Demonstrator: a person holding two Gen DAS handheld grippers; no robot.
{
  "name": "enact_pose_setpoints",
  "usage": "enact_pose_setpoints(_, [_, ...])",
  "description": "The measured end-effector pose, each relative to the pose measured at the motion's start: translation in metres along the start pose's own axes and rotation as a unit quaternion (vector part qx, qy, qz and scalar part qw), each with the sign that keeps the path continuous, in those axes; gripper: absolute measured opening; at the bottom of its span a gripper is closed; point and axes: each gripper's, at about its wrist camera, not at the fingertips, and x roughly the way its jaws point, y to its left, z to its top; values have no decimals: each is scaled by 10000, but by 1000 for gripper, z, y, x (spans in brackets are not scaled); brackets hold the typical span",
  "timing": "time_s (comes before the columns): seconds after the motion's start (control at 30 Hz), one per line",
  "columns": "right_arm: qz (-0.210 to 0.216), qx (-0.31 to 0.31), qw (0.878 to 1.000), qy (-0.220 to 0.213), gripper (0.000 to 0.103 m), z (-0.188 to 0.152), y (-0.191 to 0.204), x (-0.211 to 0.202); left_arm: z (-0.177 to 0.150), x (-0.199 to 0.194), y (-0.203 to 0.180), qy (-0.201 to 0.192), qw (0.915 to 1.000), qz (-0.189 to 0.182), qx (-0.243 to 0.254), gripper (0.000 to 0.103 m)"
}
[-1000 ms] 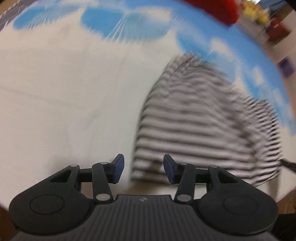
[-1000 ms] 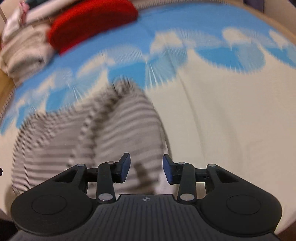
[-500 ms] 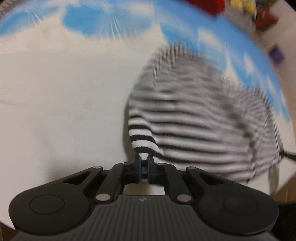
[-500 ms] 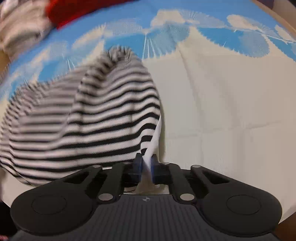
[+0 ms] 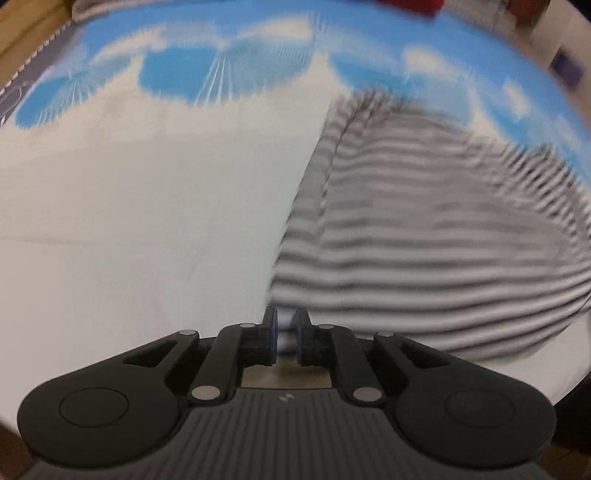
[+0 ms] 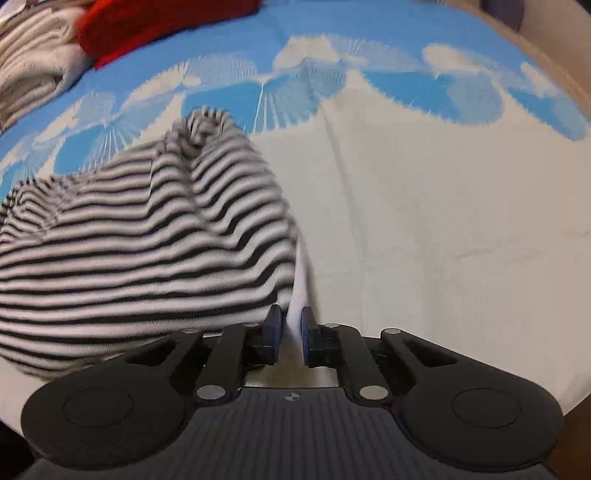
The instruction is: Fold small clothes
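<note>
On bed, cream sheet [image 5: 129,221] with blue fan print: one black-and-white striped knit garment [image 5: 424,229], soft, rumpled. Left gripper [image 5: 285,334], jaws closed on its near hem corner; right gripper [image 6: 291,334], jaws closed on the opposite white-edged corner. Far left: one red cushion [image 6: 155,22], folded beige textiles [image 6: 33,66].

It looks like a home bedroom: a bed sheet [image 6: 424,206] of white and blue fan print covers a soft surface, folded cream blankets [image 6: 33,70] and a red knit [image 6: 155,22] are piled at its far edge.
</note>
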Motion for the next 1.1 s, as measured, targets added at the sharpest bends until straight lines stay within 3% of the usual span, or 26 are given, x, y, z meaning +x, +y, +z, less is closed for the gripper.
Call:
enact_pose_setpoints(0.1, [51, -58, 9998, -170, 16, 2, 2, -4, 4, -9, -13, -219, 9978, -617, 111, 13])
enact_pose_setpoints(0.17, [220, -238, 9995, 1, 16, 0, 6, 0, 0, -2, -28, 11, 9956, -842, 412, 28])
enact_pose_setpoints(0.23, [99, -606, 9977, 299, 16, -3, 15, 12, -8, 15, -46, 452, 9931, -747, 787, 36])
enact_pose_setpoints(0.3, [-164, -921, 9932, 692, 16, -10, 20, 27, -16, 28, -57, 792, 9898, -383, 1121, 43])
enact_pose_setpoints(0.43, [-249, -923, 9930, 687, 16, -6, 20, 27, -11, 19, -55, 568, 9944, -327, 833, 44])
enact_pose_setpoints(0.6, [-185, -651, 9975, -189, 21, 5, 16, -4, 9, 3, -65, -61, 9968, -378, 696, 44])
enact_pose_setpoints(0.73, [-137, -787, 9928, -888, 23, 12, 27, -20, 20, 9, -84, -357, 9950, -500, 785, 44])
enact_pose_setpoints(0.8, [80, -902, 9895, -1123, 25, 14, 41, -23, 23, 11, -95, -448, 9940, -576, 810, 44])
enact_pose_setpoints(0.97, [570, -1263, 9831, -1197, 30, 18, 86, -14, 29, 19, -118, -510, 9928, -664, 852, 44])
enact_pose_setpoints(1.1, [689, -1576, 9794, -1059, 30, 22, 121, 3, 33, 29, -135, -477, 9913, -756, 963, 44])
